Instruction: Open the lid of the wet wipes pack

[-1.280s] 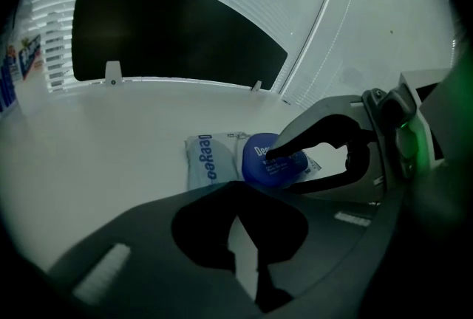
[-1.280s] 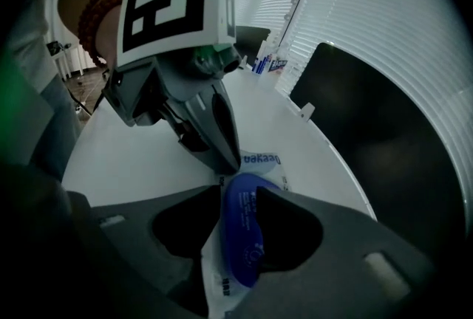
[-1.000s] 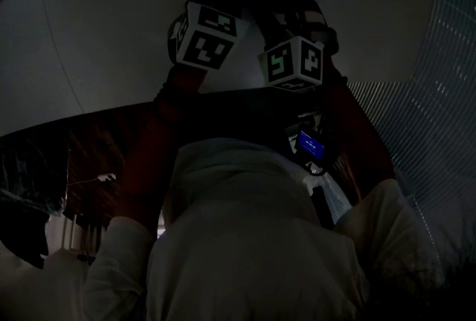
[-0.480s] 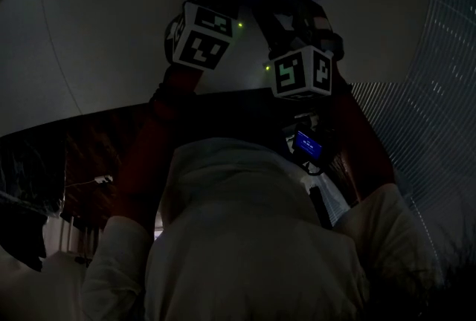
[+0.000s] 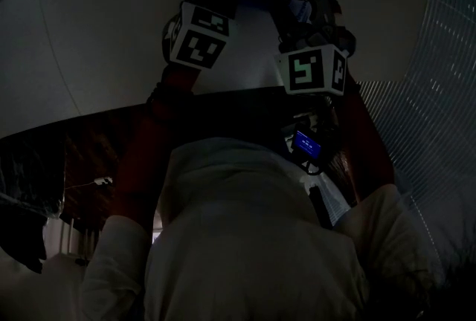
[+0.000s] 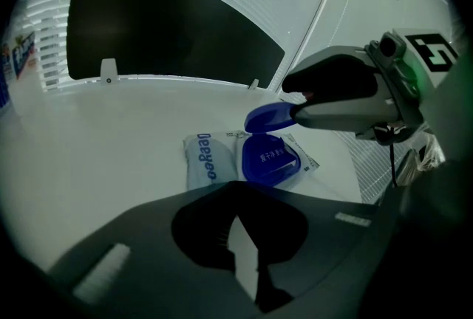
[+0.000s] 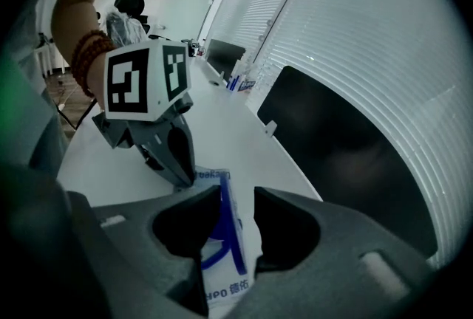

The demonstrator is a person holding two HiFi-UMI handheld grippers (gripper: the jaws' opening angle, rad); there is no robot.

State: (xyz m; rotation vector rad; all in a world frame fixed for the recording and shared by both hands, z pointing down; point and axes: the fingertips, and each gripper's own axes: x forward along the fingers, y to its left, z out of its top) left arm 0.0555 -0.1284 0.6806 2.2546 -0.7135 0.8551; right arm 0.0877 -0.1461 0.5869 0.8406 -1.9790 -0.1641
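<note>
The soft white wet wipes pack with blue lettering (image 6: 211,162) lies flat on the white tabletop (image 6: 111,140), near the far edge in the head view and just ahead of both grippers. Its round blue plastic lid (image 6: 267,118) is lifted off the blue oval frame (image 6: 270,161) at the pack's right end in the left gripper view. The lid stands tilted up and back, hinged at the frame's far side.

The right gripper (image 7: 238,201) is clamped on that lid. In the right gripper view the lid's blue rim runs edge-on between its two jaws, which are drawn in close against it. From the left gripper view the gripper reaches in from the right, tips at the lid's right edge.

The left gripper (image 6: 238,199) has its jaws brought together with only a thin slit between them and nothing held. The right gripper view shows its tips down at the lettered end of the pack, though contact cannot be made out.

Beyond the pack a wide black panel (image 6: 162,29) stands at the table's far edge, in front of white slatted blinds (image 7: 355,29). A dark bead bracelet (image 7: 87,59) circles the wrist behind the left gripper.
</note>
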